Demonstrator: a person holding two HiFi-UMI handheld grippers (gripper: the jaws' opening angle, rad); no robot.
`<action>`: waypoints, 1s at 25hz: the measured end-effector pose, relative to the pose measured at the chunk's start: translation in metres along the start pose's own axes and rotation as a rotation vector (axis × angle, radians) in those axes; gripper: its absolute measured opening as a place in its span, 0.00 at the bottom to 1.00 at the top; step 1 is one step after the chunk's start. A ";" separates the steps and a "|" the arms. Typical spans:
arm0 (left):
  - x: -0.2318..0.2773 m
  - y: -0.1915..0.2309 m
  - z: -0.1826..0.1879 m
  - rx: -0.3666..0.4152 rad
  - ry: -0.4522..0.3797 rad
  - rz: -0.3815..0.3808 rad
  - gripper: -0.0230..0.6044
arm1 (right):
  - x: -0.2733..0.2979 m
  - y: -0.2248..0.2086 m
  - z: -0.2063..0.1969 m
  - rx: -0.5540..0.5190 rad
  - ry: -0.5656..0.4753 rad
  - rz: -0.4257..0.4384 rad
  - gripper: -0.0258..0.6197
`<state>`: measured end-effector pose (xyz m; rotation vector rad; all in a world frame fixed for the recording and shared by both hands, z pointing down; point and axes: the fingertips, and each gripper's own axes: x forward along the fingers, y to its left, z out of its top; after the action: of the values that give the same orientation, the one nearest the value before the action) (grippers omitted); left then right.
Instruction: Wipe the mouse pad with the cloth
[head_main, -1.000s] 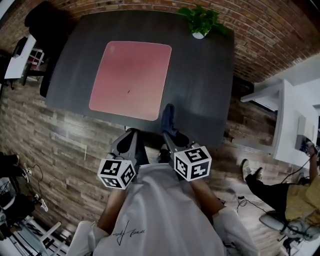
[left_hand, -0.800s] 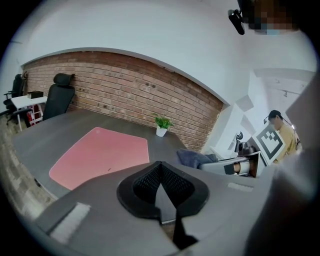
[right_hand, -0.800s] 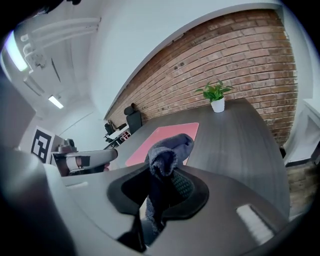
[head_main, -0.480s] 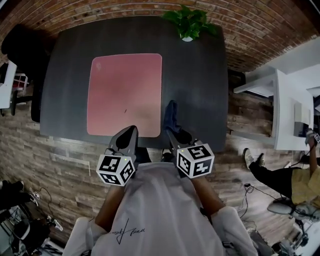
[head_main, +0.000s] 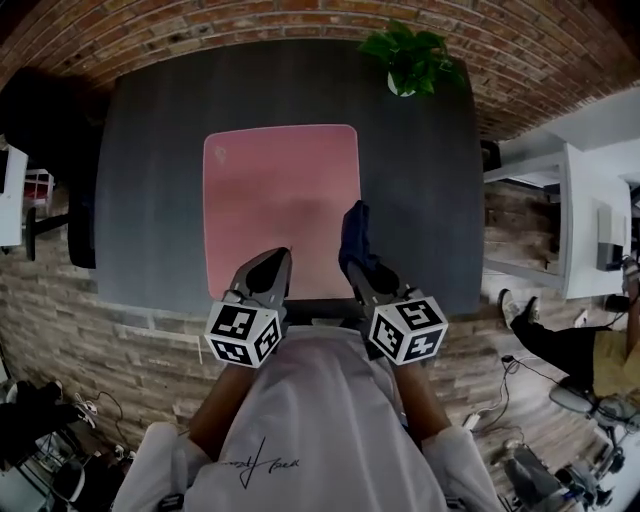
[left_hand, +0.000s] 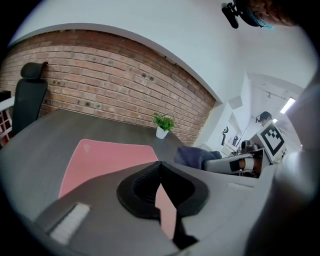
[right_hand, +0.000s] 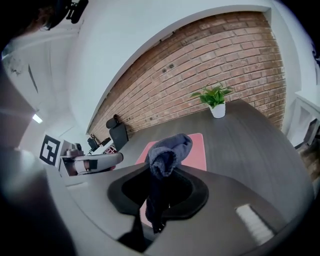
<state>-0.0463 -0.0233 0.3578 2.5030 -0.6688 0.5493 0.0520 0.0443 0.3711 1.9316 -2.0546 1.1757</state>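
Observation:
The pink mouse pad (head_main: 280, 200) lies flat in the middle of the dark table (head_main: 150, 170). My right gripper (head_main: 360, 265) is shut on a dark blue cloth (head_main: 353, 230), which bunches above the jaws over the pad's right edge. In the right gripper view the cloth (right_hand: 167, 150) fills the jaw gap and hangs down, with the pad (right_hand: 197, 150) beyond it. My left gripper (head_main: 273, 262) hovers shut and empty above the pad's near edge. In the left gripper view its jaws (left_hand: 159, 167) meet over the pad (left_hand: 105, 160), and the cloth (left_hand: 195, 156) shows to the right.
A small potted plant (head_main: 405, 55) stands at the table's far right corner. A black office chair (head_main: 50, 120) is at the table's left. A white desk (head_main: 590, 230) and a seated person (head_main: 600, 350) are off to the right. Brick wall runs behind the table.
Both grippers have moved forward from the table's near edge, so the left now sits over the pad's near edge and the cloth over its right edge. The head view shifted.

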 end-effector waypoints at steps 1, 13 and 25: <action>0.001 0.008 0.004 0.002 0.003 -0.009 0.04 | 0.007 0.003 0.002 -0.003 0.000 -0.016 0.13; -0.008 0.086 0.022 0.006 0.015 -0.065 0.04 | 0.059 0.049 0.014 0.051 -0.069 -0.084 0.13; -0.010 0.113 -0.004 -0.034 0.073 -0.055 0.04 | 0.092 0.033 0.008 0.038 -0.035 -0.096 0.13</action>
<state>-0.1171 -0.1036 0.3958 2.4496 -0.5757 0.6012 0.0081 -0.0383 0.4006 2.0570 -1.9450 1.1774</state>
